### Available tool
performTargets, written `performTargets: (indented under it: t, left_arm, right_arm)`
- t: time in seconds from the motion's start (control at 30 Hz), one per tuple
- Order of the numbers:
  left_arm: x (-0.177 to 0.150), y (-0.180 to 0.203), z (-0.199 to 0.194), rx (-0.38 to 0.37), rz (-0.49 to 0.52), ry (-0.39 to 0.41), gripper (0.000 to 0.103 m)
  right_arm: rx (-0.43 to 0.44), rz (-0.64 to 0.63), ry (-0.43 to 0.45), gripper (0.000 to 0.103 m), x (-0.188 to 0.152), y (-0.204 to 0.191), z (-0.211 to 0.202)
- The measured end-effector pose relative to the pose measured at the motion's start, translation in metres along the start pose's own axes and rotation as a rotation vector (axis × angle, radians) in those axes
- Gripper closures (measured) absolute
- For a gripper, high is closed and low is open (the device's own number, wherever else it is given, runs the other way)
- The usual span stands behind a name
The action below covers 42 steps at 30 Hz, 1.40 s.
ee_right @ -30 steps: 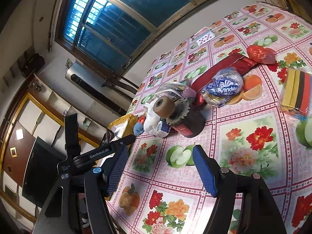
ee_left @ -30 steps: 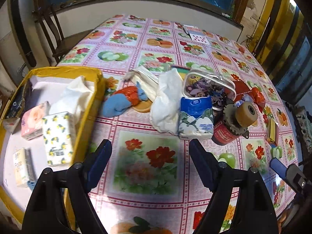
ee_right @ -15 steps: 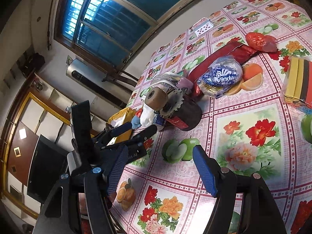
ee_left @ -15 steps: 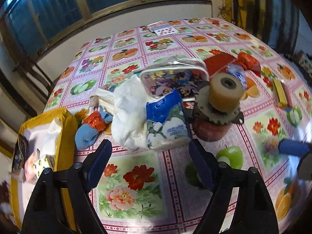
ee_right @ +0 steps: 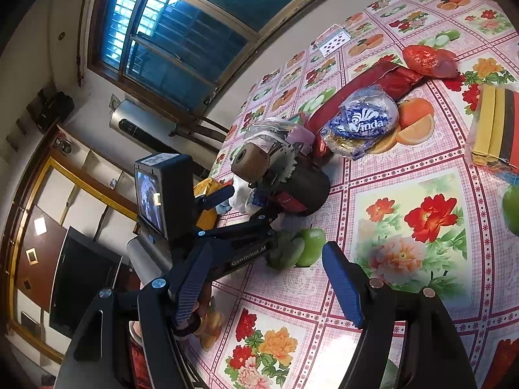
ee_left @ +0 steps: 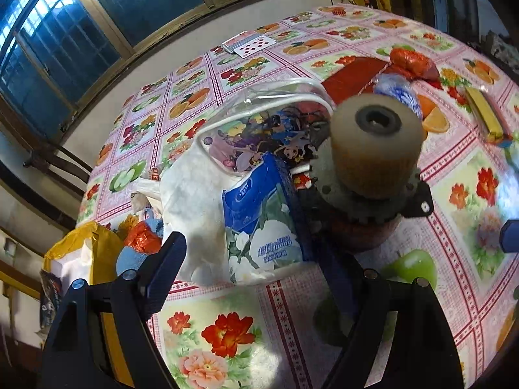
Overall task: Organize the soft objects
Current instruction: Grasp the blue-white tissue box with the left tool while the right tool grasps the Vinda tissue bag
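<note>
1. The left gripper (ee_left: 249,265) is spread wide around the blue tissue pack (ee_left: 264,223), holding nothing yet.
2. The pack leans between a white cloth (ee_left: 191,207) and a motor part (ee_left: 373,162).
3. The right gripper (ee_right: 266,291) hovers wide open, empty, above the tablecloth (ee_right: 405,227).

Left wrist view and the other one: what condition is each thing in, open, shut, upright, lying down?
Left tool: open, straddling the tissue pack.
Right tool: open, holding nothing.
Blue tissue pack: upright, leaning, sealed.
White cloth: crumpled.
Clear pouch: shut.
Roller motor: standing on end.
Vinda bag: lying flat.
</note>
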State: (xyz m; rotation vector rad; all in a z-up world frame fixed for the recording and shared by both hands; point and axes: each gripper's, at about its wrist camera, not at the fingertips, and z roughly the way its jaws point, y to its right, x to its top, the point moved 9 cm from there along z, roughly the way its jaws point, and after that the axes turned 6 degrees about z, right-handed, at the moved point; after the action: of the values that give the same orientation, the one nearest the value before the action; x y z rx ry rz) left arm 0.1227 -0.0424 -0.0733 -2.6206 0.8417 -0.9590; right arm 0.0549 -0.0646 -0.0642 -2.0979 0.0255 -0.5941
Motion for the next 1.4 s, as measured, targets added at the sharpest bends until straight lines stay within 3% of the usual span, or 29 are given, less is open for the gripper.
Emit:
performTargets:
  t: [0.03, 0.1, 0.3, 0.47, 0.5, 0.67, 0.73, 0.93, 1.03, 1.23, 1.27, 1.4]
  left_arm:
    - [0.000, -0.004, 0.001, -0.029, -0.034, 0.001, 0.024]
    - [-0.001, -0.005, 0.006, -0.098, -0.086, -0.022, 0.061]
    - [-0.006, -0.006, 0.002, -0.110, -0.120, -0.021, 0.067]
    - [-0.010, -0.014, -0.012, -0.171, -0.205, 0.003, 0.076]
    - [-0.012, -0.017, -0.016, -0.191, -0.227, 0.008, 0.081]
    - [-0.027, -0.014, -0.040, -0.296, -0.308, 0.019, 0.083]
    - [-0.032, -0.012, -0.045, -0.293, -0.304, 0.025, 0.083]
    - [-0.043, -0.006, -0.052, -0.323, -0.321, 0.027, 0.082]
    - [-0.047, -0.006, -0.052, -0.334, -0.333, 0.021, 0.082]
    - [-0.054, -0.009, -0.051, -0.344, -0.354, 0.014, 0.082]
    - [-0.055, -0.009, -0.051, -0.351, -0.359, 0.015, 0.082]
    - [-0.059, -0.009, -0.055, -0.357, -0.365, 0.025, 0.082]
  right_arm:
    - [-0.002, 0.000, 0.001, 0.029, 0.000, 0.001, 0.000]
    - [-0.009, 0.005, 0.002, 0.029, 0.001, 0.004, 0.000]
    - [-0.041, 0.002, 0.026, 0.029, 0.012, 0.009, -0.004]
    - [-0.161, -0.061, 0.043, 0.029, 0.042, 0.016, -0.003]
    - [-0.192, -0.079, 0.048, 0.029, 0.050, 0.018, -0.002]
    - [-0.304, -0.067, 0.023, 0.025, 0.090, 0.038, 0.014]
    - [-0.312, -0.021, 0.006, 0.025, 0.101, 0.048, 0.027]
    - [-0.447, -0.009, -0.039, 0.025, 0.112, 0.069, 0.064]
    - [-0.496, -0.058, -0.004, 0.030, 0.119, 0.071, 0.074]
    - [-0.463, -0.066, -0.003, 0.041, 0.112, 0.073, 0.065]
    - [-0.456, -0.062, -0.003, 0.050, 0.109, 0.073, 0.060]
    - [-0.396, -0.036, -0.003, 0.051, 0.092, 0.073, 0.034]
